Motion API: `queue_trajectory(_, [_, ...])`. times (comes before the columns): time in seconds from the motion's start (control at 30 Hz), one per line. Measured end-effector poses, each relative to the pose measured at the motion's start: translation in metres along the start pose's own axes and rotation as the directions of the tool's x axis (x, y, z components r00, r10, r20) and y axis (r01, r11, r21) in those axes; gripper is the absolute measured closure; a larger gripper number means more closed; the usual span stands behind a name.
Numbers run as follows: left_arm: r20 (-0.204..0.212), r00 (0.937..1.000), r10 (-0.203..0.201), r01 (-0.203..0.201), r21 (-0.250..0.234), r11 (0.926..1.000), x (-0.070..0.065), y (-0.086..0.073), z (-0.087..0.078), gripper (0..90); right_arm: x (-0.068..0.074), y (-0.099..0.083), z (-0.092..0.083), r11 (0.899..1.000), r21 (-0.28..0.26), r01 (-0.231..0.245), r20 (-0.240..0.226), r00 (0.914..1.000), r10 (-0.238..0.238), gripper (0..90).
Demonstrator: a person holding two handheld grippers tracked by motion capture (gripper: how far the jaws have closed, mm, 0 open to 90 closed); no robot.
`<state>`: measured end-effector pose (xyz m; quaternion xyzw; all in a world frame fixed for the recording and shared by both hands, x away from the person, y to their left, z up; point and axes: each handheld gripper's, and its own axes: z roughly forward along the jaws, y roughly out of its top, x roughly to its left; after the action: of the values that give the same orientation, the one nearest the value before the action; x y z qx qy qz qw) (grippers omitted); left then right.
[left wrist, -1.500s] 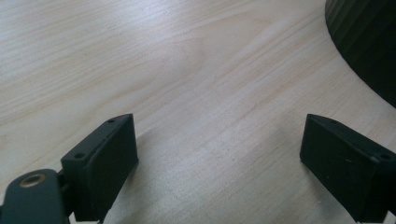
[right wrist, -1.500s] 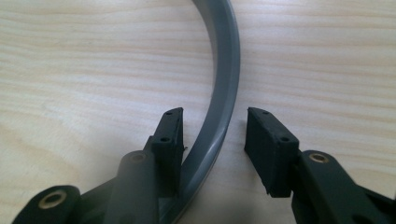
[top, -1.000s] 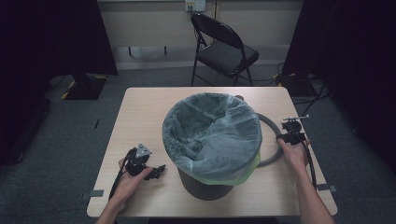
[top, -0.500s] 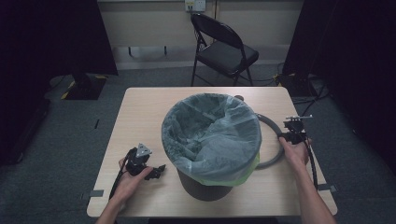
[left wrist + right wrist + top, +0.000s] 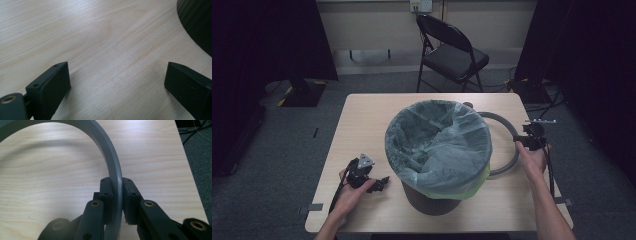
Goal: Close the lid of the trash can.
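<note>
A dark bin lined with a pale green plastic bag [image 5: 437, 145] stands at the middle of the wooden table [image 5: 362, 125]. A grey ring [image 5: 508, 131] lies flat on the table to the right of the bin, partly hidden behind it. My right gripper [image 5: 519, 143] is shut on the ring's right arc. In the right gripper view the grey ring [image 5: 110, 157] runs between the two pads of my right gripper [image 5: 117, 183], whose jaws have just been closing on it. My left gripper [image 5: 381, 184] rests open on the table left of the bin. Bare wood lies between the jaws of my left gripper [image 5: 117, 75].
A black folding chair [image 5: 452, 55] stands on the floor beyond the far edge of the table. The table's right edge [image 5: 190, 177] is close to my right gripper. The bin's dark base [image 5: 197, 22] is just right of my left gripper.
My right gripper has edged slightly to the right at the ring. The left gripper and the bin have kept still.
</note>
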<state>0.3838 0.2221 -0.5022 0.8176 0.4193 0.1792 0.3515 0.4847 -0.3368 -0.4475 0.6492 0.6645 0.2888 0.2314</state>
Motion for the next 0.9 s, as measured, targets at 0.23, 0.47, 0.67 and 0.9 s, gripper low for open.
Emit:
queue_trajectory(0.23, [0.001,1.0000,0.000,0.000,0.001,1.0000,0.000,0.000,0.000,5.9,-0.001,0.003,-0.005,0.999,-0.045,-0.026,-0.006,0.9996,0.026,80.5])
queue_trajectory(0.47, [0.000,1.0000,0.000,0.000,0.000,1.0000,0.000,0.000,0.000,5.9,0.004,0.016,-0.014,0.995,-0.094,-0.039,-0.019,0.9991,0.037,80.5])
queue_trajectory(0.67, [-0.001,1.0000,0.000,0.000,-0.001,1.0000,0.000,0.000,0.000,5.9,0.015,0.030,-0.019,0.992,-0.122,-0.025,-0.037,0.9991,0.020,80.5])
queue_trajectory(0.9, [0.000,1.0000,0.000,0.000,0.000,1.0000,0.000,0.000,0.000,5.8,0.027,0.038,-0.022,0.988,-0.153,-0.010,-0.054,0.9985,0.002,80.6])
